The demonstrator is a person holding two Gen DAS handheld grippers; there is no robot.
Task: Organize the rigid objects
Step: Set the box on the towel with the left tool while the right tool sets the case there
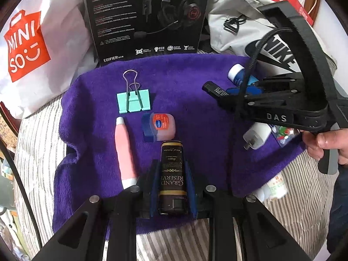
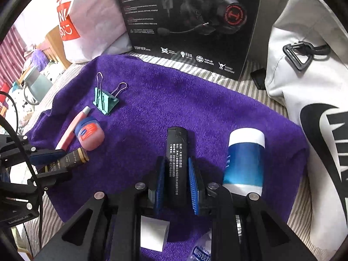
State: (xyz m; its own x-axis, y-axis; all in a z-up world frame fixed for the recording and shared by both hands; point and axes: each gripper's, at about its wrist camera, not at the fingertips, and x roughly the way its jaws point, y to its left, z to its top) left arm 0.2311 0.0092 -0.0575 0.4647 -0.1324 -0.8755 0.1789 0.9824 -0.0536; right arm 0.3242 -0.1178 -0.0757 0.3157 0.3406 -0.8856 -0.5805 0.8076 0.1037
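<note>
Lighters are what both grippers carry over the purple towel [image 1: 195,82]. The left gripper [image 1: 173,187] has its blue pads closed on the sides of a dark brown lighter [image 1: 173,174] lettered in gold, held just above the towel's near-left part. The right gripper [image 2: 175,178] is clamped on a black lighter [image 2: 176,163] printed with white text, over the towel's near-right part, beside a blue-and-white bottle [image 2: 244,161].

Already lying on the left of the towel are a mint binder clip [image 1: 133,102] farthest, then a small pink jar [image 1: 159,128] and a pink tube [image 1: 125,150] side by side, apart from one another. My reading is that the step in hand is carrying and placing: each lighter needs a bare spot of towel, the brown one probably just near of the jar. The next move calls for lowering until the lighter rests flat, then parting the pads without nudging the jar or tube.

A white charger plug [image 1: 256,136] lies at the right edge, partly hidden behind the right gripper. No open container shows; the black headset box [image 1: 148,17] at the far edge stands closed, and whether the white bags hold anything cannot be told.
</note>
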